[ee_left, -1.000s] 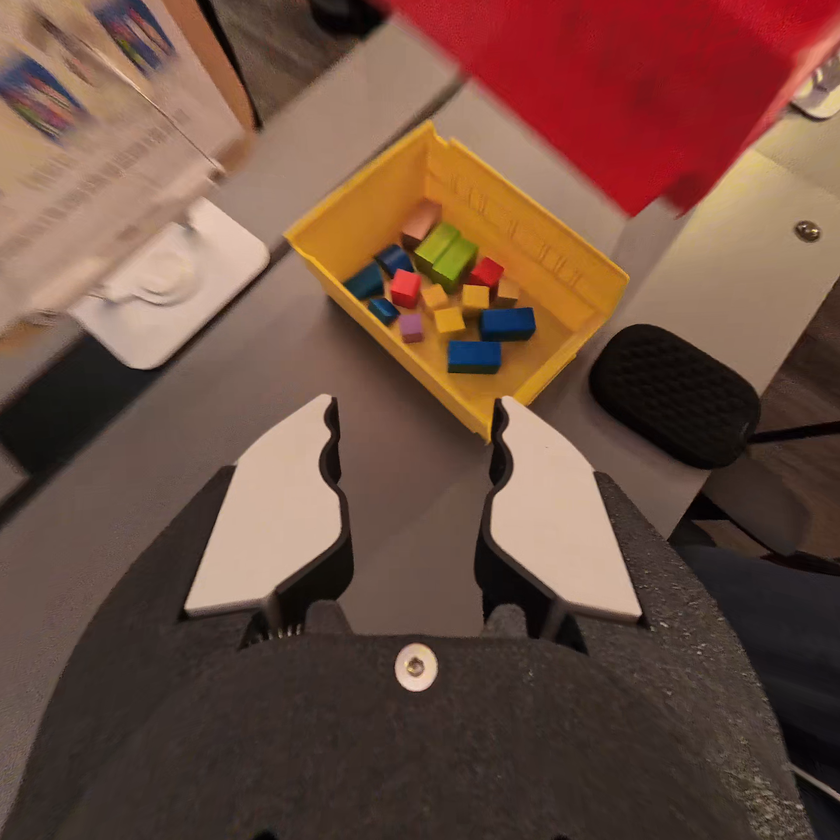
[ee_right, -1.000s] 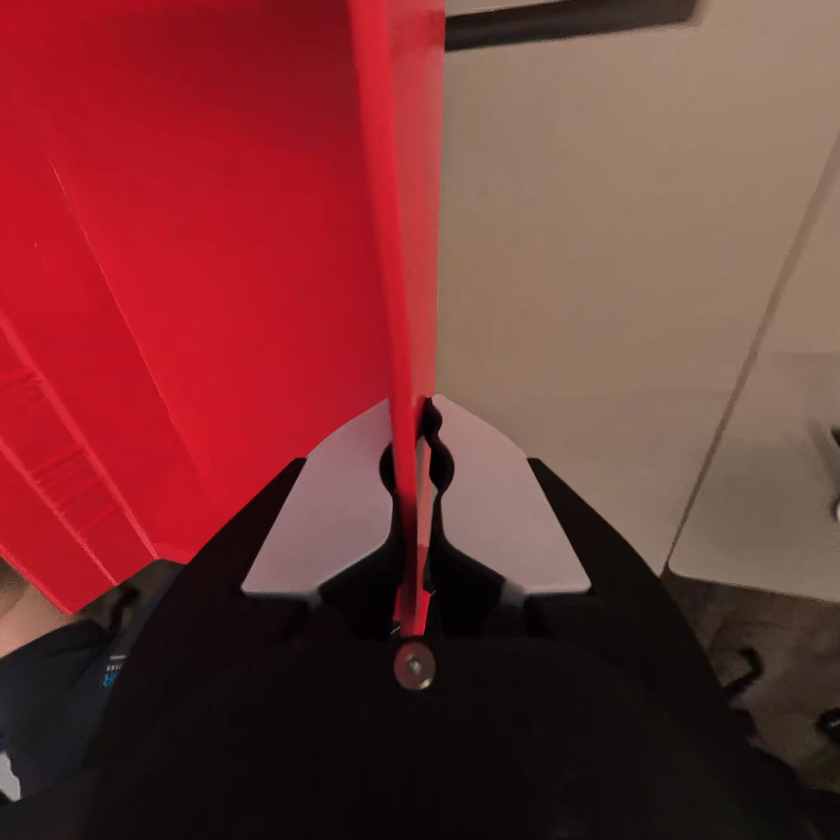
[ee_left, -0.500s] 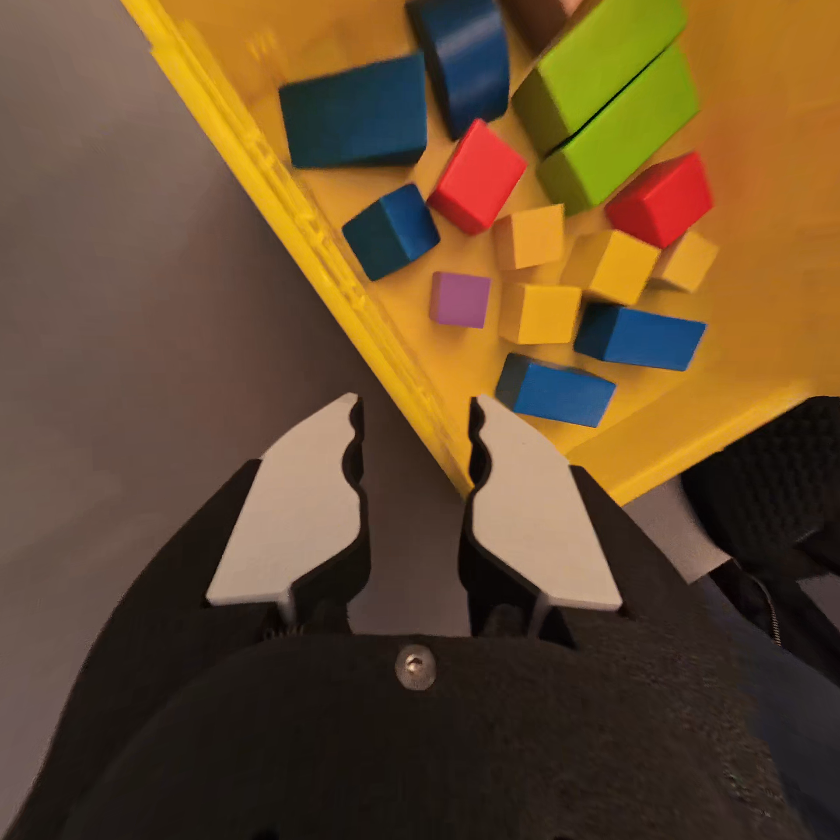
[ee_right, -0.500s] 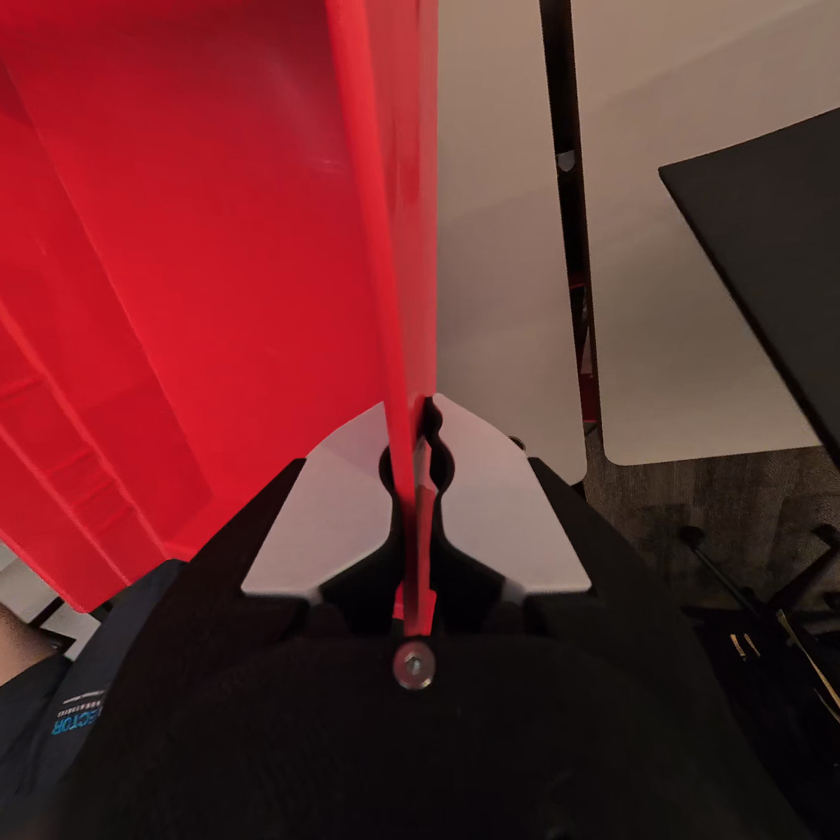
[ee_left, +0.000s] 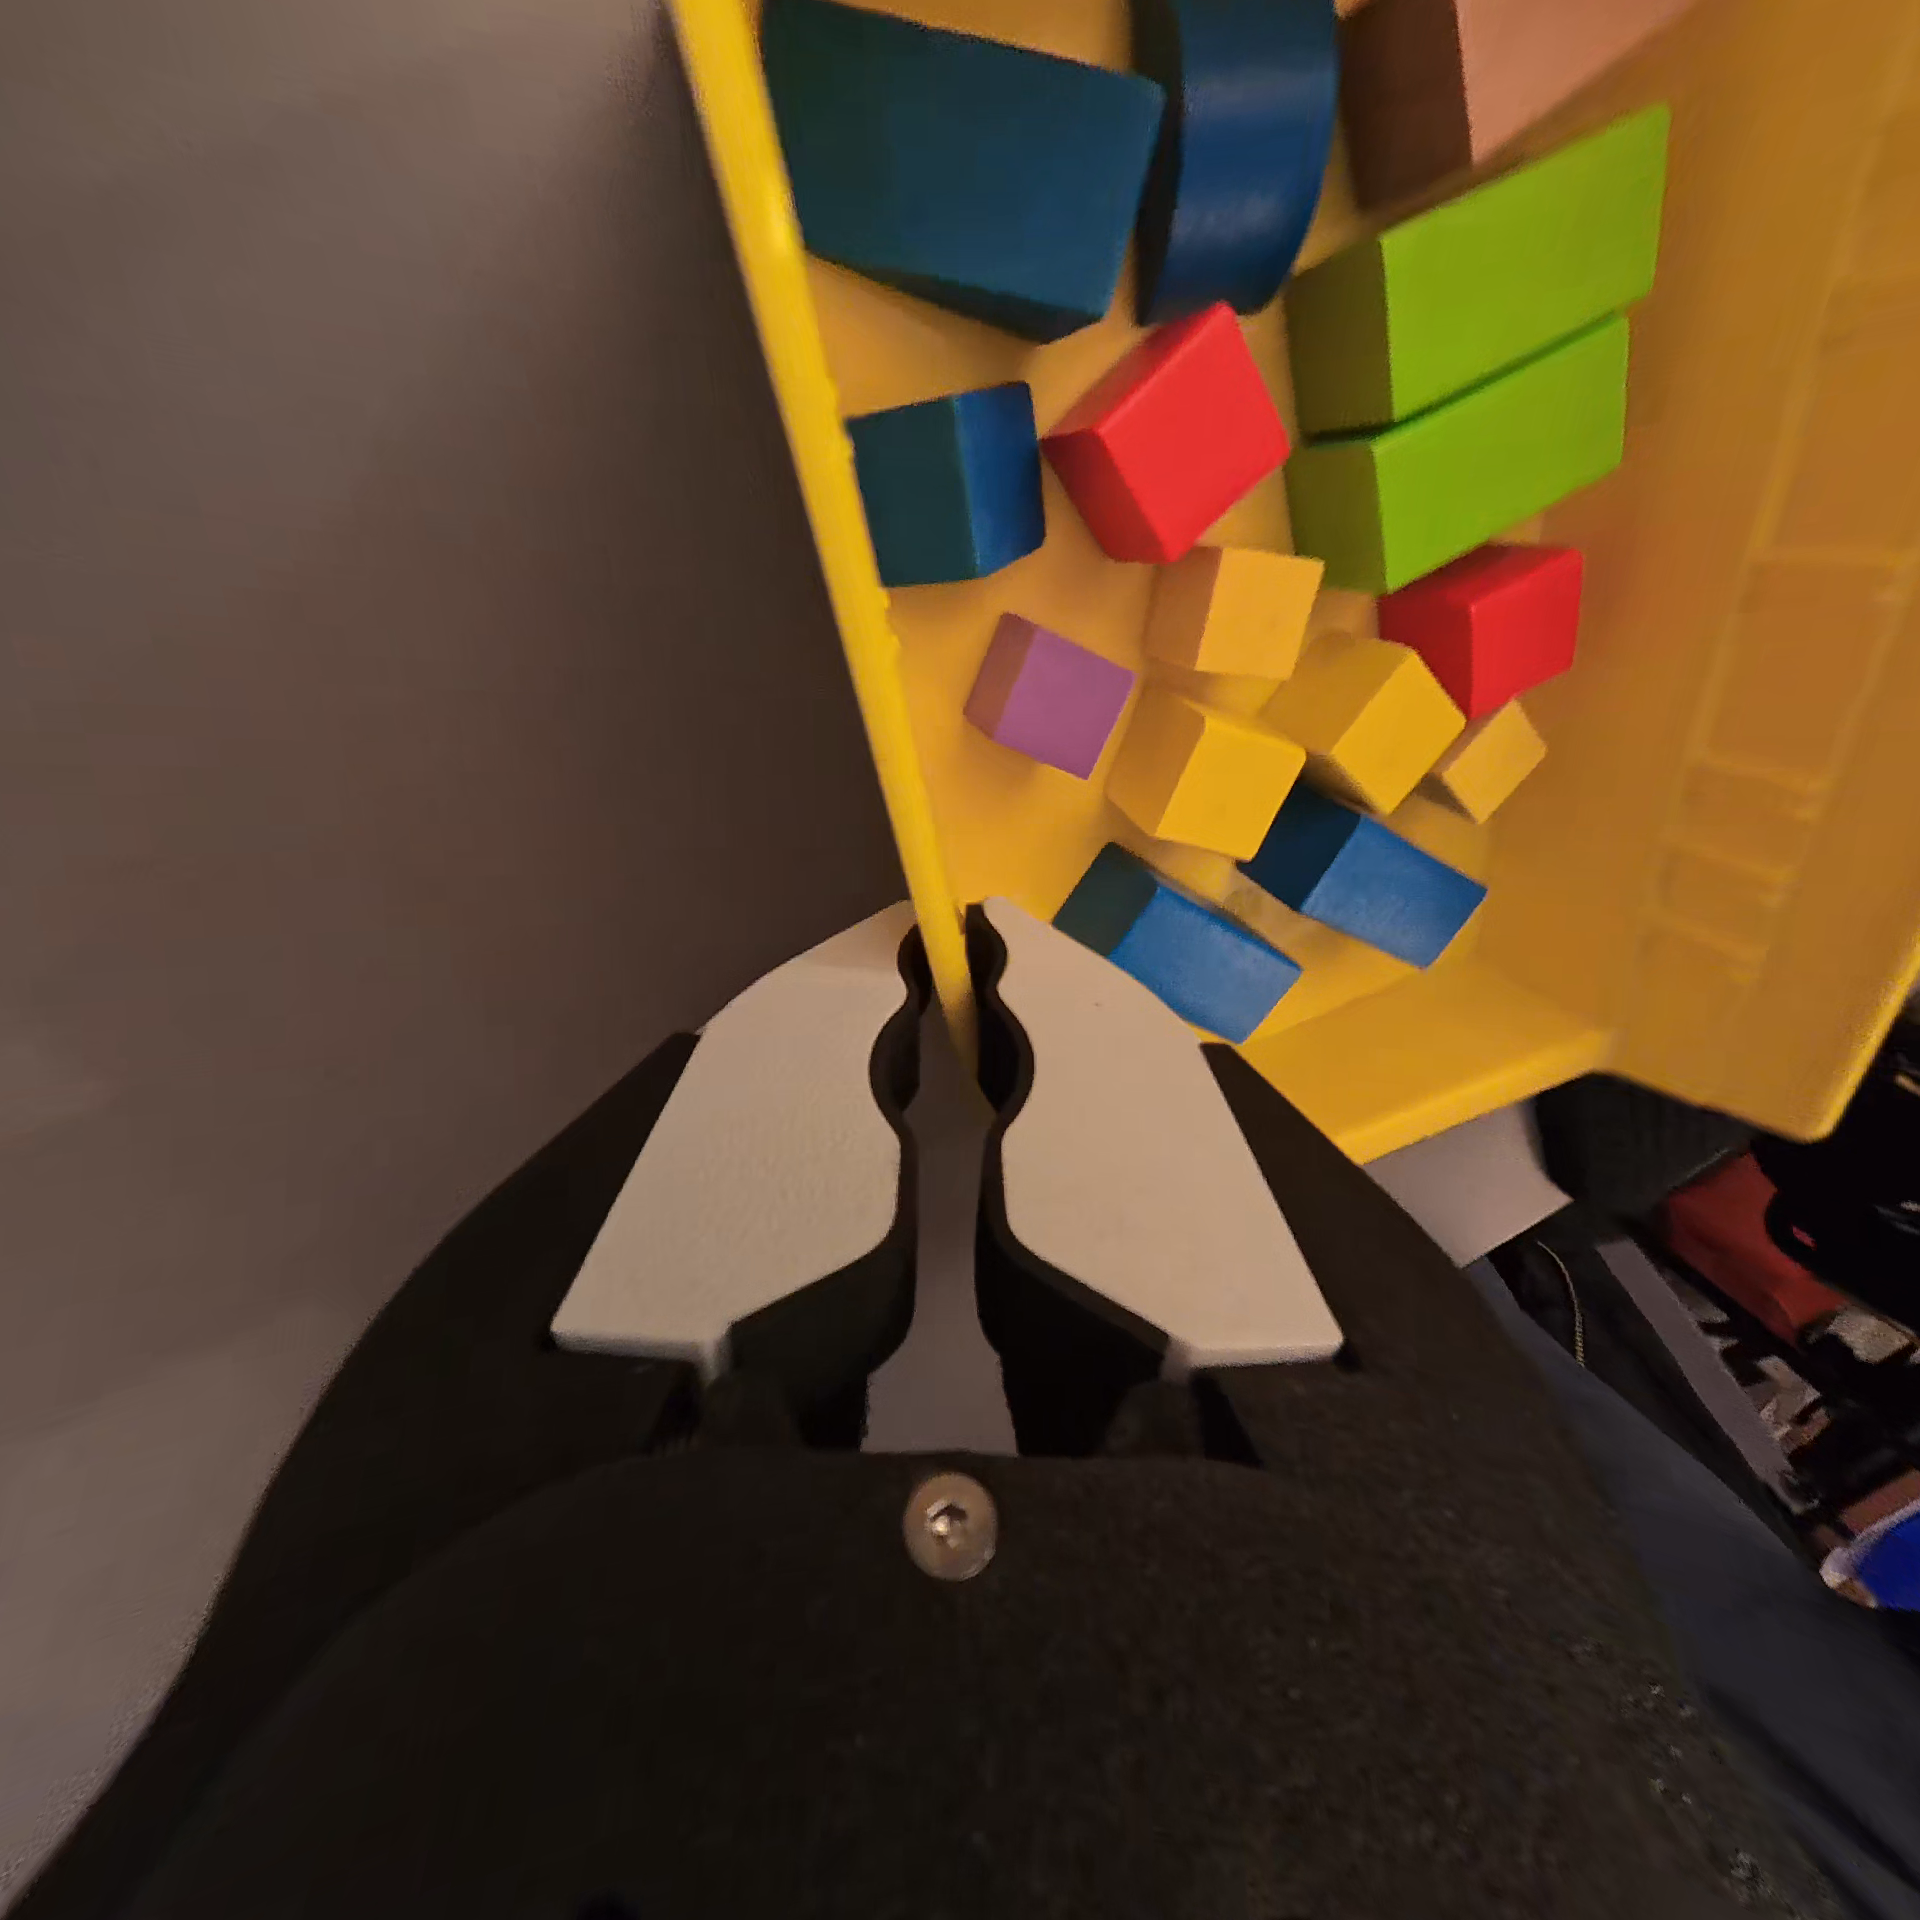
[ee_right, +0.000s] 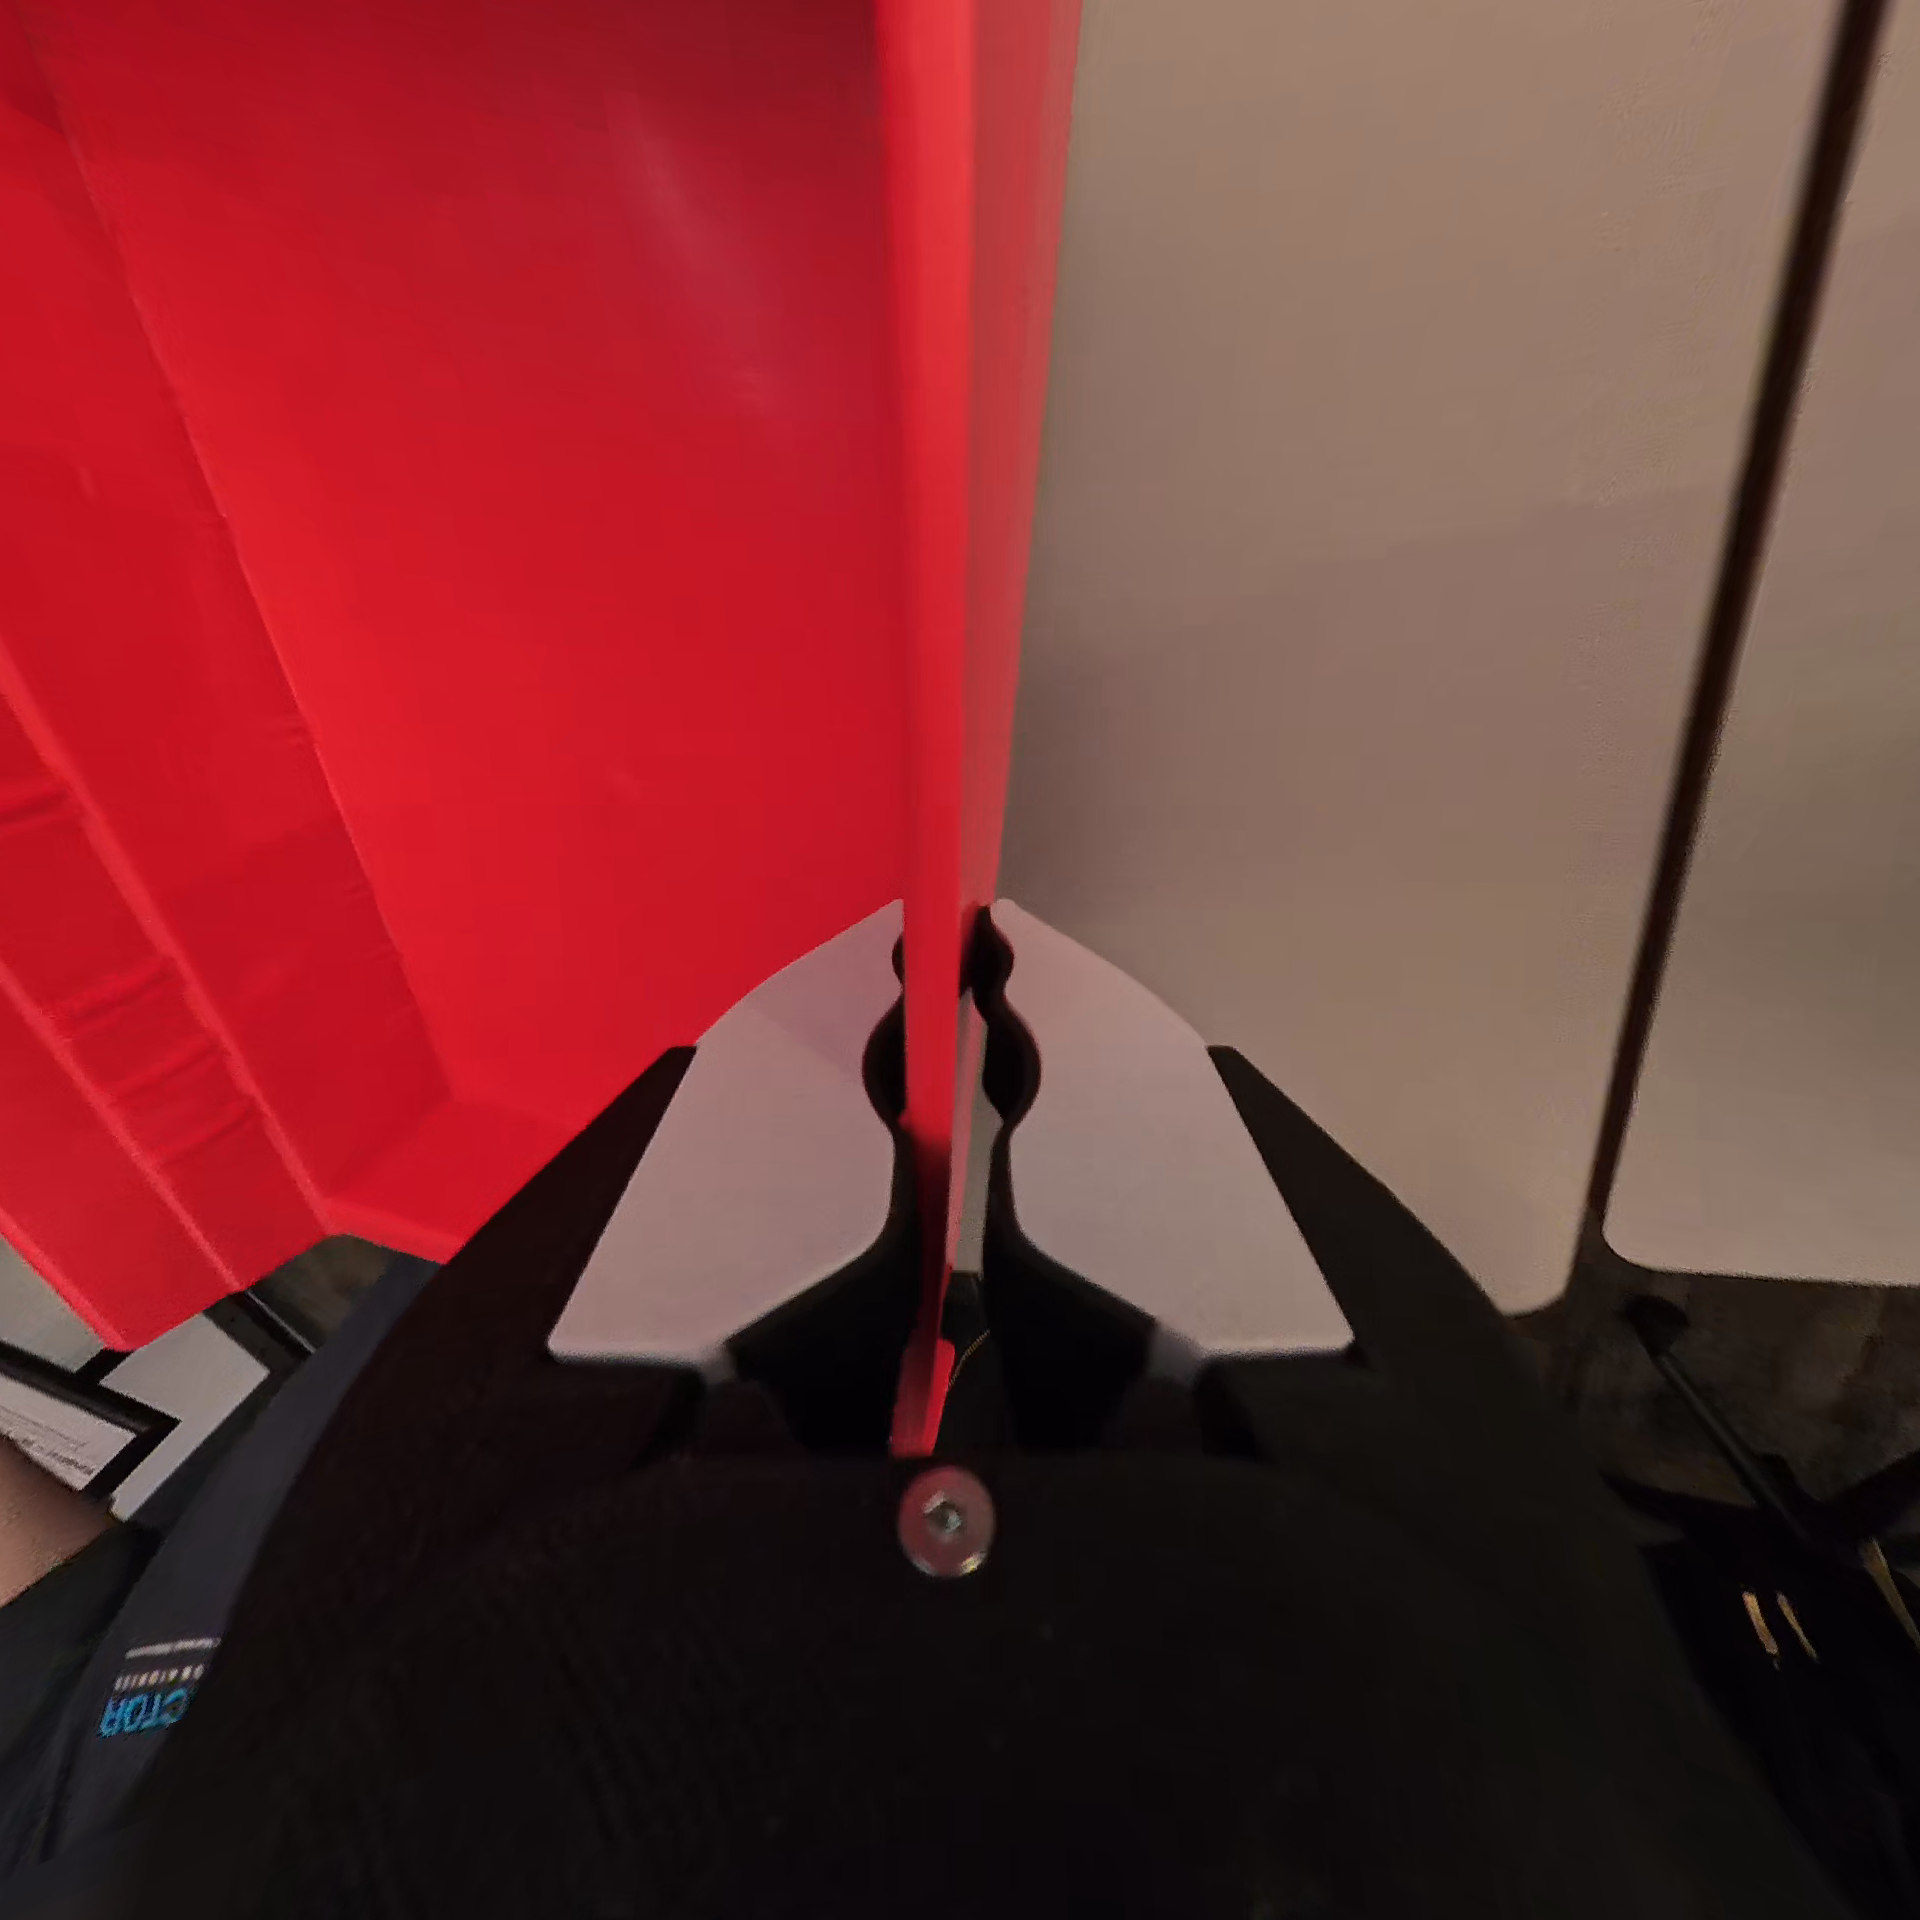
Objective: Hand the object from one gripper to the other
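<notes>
Yellow plastic bin, side wall clamped between the jaws of the left gripper; wall held edge-on, near its front corner; grey counter seen beside it, though whether the bin rests on it or is lifted cannot be told. Contents: coloured wooden blocks, loose on the floor of the bin; blue, red, green, yellow and one purple noted.

Red plastic bin, one wall gripped edge-on by the right gripper, jaws closed tight upon it; bin held in the air, pale tabletops and dark floor visible beyond it; no contents seen.

Step in hand, as judged: each gripper is occupied with its own bin, so no transfer is yet possible; which bin is meant to be passed cannot be told.

Next move, as judged: one bin to be set down and released; the freed gripper to be brought to an open stretch of the other bin's wall; the yellow bin to be kept level, lest blocks be spilled.
</notes>
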Demonstrator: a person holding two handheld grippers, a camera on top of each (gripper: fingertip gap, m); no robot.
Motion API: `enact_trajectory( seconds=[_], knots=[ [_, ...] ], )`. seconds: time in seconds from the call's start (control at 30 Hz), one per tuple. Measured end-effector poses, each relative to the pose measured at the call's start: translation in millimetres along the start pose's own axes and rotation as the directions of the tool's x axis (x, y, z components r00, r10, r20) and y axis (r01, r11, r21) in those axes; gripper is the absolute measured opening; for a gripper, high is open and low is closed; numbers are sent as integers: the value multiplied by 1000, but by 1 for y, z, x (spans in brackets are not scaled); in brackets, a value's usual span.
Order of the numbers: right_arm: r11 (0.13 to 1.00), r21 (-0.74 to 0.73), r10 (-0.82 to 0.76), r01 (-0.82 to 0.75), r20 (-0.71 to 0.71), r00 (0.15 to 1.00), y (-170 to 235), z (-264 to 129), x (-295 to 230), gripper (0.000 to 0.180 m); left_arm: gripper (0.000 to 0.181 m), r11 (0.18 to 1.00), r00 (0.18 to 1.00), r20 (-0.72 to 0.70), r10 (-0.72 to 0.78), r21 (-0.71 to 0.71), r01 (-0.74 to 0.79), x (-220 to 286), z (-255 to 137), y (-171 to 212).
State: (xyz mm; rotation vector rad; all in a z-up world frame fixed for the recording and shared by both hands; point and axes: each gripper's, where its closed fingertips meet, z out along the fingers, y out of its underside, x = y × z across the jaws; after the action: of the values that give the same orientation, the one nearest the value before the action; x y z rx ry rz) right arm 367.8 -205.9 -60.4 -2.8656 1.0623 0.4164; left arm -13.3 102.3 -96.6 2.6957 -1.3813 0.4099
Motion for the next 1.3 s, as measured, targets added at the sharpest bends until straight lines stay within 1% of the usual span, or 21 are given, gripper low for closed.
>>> enact_trajectory(
  seconds=[0.2, 0.3, 0.5, 0.67, 0.77, 0.9, 0.93, 1.0, 1.07, 1.23, 1.3],
  knots=[
    [996, -5, -84, 84, 22, 996, -10, 54, -37, 9, 5, 990, 991, -15, -130, 45, 131, -74, -24, 29],
    [993, 0, -119, 119, 22, 993, -16, 73, -57, 9, 6, 980, 982, -20, -188, 67, 189, -113, -37, 49],
    [986, 3, -165, 165, 9, 986, -31, 94, -92, 9, 6, 944, 952, -25, -306, 122, 307, -184, -61, 87],
    [985, -5, -170, 170, 26, 985, -39, 105, -118, 9, 6, 915, 928, -33, -370, 158, 370, -226, -75, 112],
    [979, -11, -203, 203, -16, 979, -42, 105, -124, 9, 6, 906, 921, -28, -388, 171, 387, -244, -80, 122],
    [977, -38, -209, 208, -10, 978, -39, 105, -128, 11, 6, 894, 913, -44, -406, 186, 407, -256, -85, 129],
    [977, -35, -209, 209, 8, 978, -39, 104, -130, 14, 6, 895, 913, -45, -405, 187, 406, -257, -85, 130],
    [978, 1, -207, 207, 51, 977, -43, 98, -135, 26, 6, 895, 914, -45, -402, 190, 403, -260, -86, 132],
    [976, 31, -216, 215, 45, 975, -46, 91, -133, 34, 6, 896, 915, -44, -400, 192, 401, -261, -87, 134],
    [967, 7, -255, 255, 0, 967, -39, 82, -120, 38, 5, 898, 918, -40, -396, 191, 396, -268, -89, 138],
    [969, 8, -246, 246, 29, 969, -37, 82, -120, 41, 6, 894, 914, -46, -404, 194, 405, -271, -90, 141]
  ],
)
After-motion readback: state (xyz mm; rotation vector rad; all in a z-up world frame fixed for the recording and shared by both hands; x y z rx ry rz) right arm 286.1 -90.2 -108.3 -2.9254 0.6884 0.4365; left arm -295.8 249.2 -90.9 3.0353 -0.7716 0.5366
